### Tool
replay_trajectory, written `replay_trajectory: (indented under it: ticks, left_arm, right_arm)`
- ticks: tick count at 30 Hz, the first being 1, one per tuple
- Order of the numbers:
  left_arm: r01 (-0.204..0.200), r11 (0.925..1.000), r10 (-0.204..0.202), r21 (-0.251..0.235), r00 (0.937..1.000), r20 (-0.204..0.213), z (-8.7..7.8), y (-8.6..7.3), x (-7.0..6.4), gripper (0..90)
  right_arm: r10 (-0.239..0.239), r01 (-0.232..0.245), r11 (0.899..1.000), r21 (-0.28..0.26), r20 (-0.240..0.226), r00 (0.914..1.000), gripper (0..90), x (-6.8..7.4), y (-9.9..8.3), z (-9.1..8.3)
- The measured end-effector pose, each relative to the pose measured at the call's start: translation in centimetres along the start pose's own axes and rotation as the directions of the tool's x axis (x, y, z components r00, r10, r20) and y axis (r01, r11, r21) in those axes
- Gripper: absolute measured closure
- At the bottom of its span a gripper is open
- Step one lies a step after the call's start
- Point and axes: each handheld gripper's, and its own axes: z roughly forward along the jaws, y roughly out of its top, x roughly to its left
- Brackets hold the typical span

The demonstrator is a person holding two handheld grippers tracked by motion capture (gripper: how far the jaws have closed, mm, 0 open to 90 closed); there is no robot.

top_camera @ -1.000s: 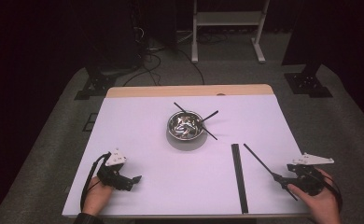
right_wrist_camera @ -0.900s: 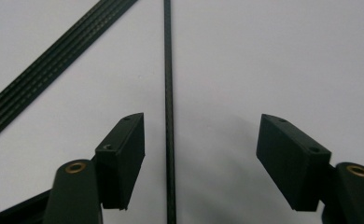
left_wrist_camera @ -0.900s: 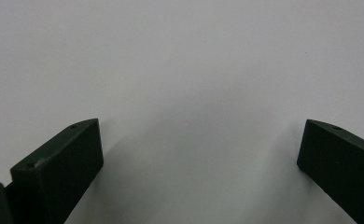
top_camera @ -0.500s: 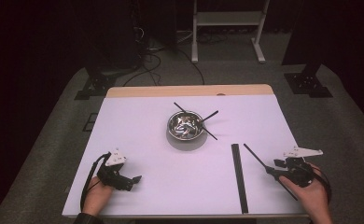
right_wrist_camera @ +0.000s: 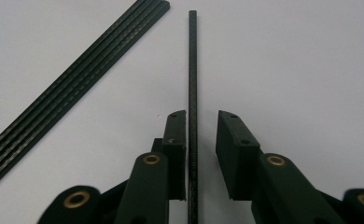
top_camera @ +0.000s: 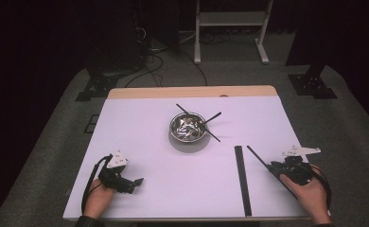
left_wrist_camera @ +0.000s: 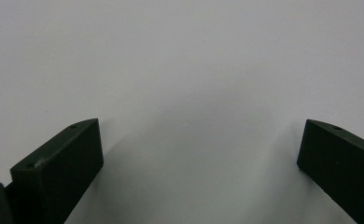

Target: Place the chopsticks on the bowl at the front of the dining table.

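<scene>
L hand (top_camera: 97, 198) rests at near-left desk (top_camera: 140, 137) corner, forearm entering from bottom edge. L tongs (top_camera: 131, 182) point right, low over bare surface; jaws wide apart, nothing between them. Centre, far side: metal bowl (top_camera: 188, 127) w/ black sticks across rim. R of centre: bundle of black rods (top_camera: 242, 179) lies flat, running near-to-far. R hand (top_camera: 310, 194) at near-right corner, wrist angled inward. R tongs (top_camera: 273, 166) point far-left, straddling single black rod (right_wrist_camera: 192, 70) just beside bundle; jaws partly apart, one touching rod, gap at the other, not clamped.
</scene>
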Motion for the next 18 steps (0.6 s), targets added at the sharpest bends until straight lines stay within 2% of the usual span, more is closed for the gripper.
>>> replay_trajectory:
  ticks: [8, 18]
  left_arm:
    - [0.001, 1.0, -0.001, -0.001, 1.0, 0.0, 0.01, 0.0, -0.01, 0.0]
    - [0.001, 1.0, -0.001, -0.001, 1.0, 0.0, 0.01, 0.0, -0.01, 0.0]
  right_arm:
    - [-0.006, 0.006, 1.0, 0.019, -0.016, 0.9999, 81.5, 0.19, 0.02, 0.37]
    - [0.0, 0.0, 1.0, 0.015, -0.016, 0.9999, 85.0, 0.13, -0.09, 0.43]
